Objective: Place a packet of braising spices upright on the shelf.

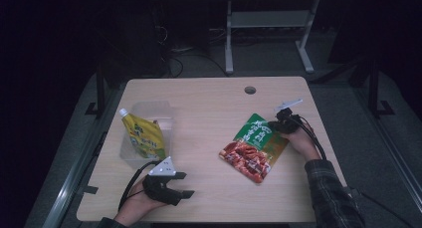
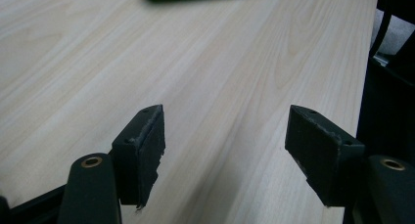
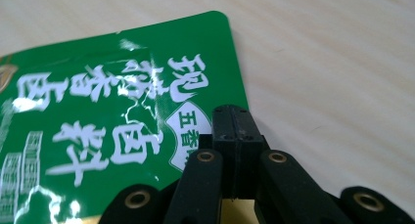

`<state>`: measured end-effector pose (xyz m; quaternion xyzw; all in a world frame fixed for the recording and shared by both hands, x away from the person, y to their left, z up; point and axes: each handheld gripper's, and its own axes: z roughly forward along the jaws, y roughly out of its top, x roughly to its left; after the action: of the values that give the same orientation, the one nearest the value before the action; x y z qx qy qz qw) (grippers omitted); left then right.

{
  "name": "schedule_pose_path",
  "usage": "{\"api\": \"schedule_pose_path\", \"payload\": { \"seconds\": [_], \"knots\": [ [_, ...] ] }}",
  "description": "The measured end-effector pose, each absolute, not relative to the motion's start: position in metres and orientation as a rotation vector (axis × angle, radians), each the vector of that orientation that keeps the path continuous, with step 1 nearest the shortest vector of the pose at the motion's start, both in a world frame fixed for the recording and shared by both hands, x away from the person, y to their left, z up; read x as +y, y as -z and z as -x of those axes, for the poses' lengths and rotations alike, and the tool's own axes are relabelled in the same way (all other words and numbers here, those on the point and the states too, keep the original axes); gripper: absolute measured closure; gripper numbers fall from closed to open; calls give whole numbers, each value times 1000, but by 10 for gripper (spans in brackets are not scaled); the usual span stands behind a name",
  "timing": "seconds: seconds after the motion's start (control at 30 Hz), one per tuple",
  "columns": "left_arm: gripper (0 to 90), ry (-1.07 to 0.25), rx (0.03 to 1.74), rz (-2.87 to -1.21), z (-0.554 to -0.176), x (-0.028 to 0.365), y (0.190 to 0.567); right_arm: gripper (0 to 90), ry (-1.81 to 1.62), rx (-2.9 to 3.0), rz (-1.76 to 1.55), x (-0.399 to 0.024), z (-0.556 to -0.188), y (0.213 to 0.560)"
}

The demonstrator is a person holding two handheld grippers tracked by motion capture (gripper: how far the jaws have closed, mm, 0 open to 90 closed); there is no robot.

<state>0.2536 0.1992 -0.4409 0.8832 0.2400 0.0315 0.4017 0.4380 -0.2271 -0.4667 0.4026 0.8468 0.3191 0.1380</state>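
Green-and-red food pouch (image 1: 254, 147) lies flat on the wooden table (image 1: 209, 108), right of centre in the high view, green top edge toward the upper right, red printed end toward the bottom. Right gripper (image 1: 281, 123) sits at that green top corner; in the right gripper view its jaws are pressed together, tips (image 3: 234, 131) over the pouch's edge beside the white lettering (image 3: 147, 97). Can't confirm the film is actually pinched between the pads — they look shut at the corner, either on the thin edge or just over it.

Progress, as I read it: early. A yellow spout pouch (image 1: 142, 134) already rests in the clear plastic tray (image 1: 164, 116) at the left of the frame; the green pouch is well apart from it, not lifted. Probably left to do: raise it and carry it across to the tray.

Pose: right forearm in a plaid sleeve (image 1: 331, 190) enters from the lower right, hand (image 1: 301, 141) stretched up-frame, gripper low and near level with the table. Left gripper (image 1: 185, 184) is parked at the lower left near the table's front edge, pointing right — jaws wide apart, nothing between them, bare wood below in the left gripper view (image 2: 222, 136). Left hand (image 1: 142, 200) rests on the table, idle.
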Motion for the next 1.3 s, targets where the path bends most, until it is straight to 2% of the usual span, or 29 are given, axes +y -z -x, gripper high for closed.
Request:
{"api": "schedule_pose_path", "payload": {
  "seconds": [0.27,0.47,0.7,1.0,1.1,1.13,1.17,1.2,1.23,1.27,1.3],
  "knots": [
    [273,-120,602,-2211,-265,175,430,900,-868,2547,-991,-207,-402,463],
    [178,-124,621,-2209,-285,154,431,900,-898,2603,-901,-192,-382,462],
    [159,-101,633,-2285,-310,127,448,900,-899,2659,-830,-175,-359,460],
    [148,-76,630,-2373,-319,109,463,900,-905,2692,-777,-169,-344,460],
    [184,-62,605,-2375,-319,108,463,900,-903,2688,-781,-169,-343,460],
    [227,-88,585,-2377,-317,107,463,900,-903,2685,-782,-169,-343,460],
    [272,-88,585,-2377,-317,107,463,900,-903,2685,-782,-169,-343,460],
    [368,-107,563,-2387,-316,107,462,900,-905,2686,-785,-168,-343,460],
    [368,-109,560,-2380,-315,106,462,900,-905,2686,-785,-168,-343,460],
    [421,-122,532,-2393,-314,104,461,900,-903,2691,-783,-168,-343,460],
    [537,-131,524,-2398,-313,102,461,900,-904,2691,-785,-168,-343,460]
  ]
}}
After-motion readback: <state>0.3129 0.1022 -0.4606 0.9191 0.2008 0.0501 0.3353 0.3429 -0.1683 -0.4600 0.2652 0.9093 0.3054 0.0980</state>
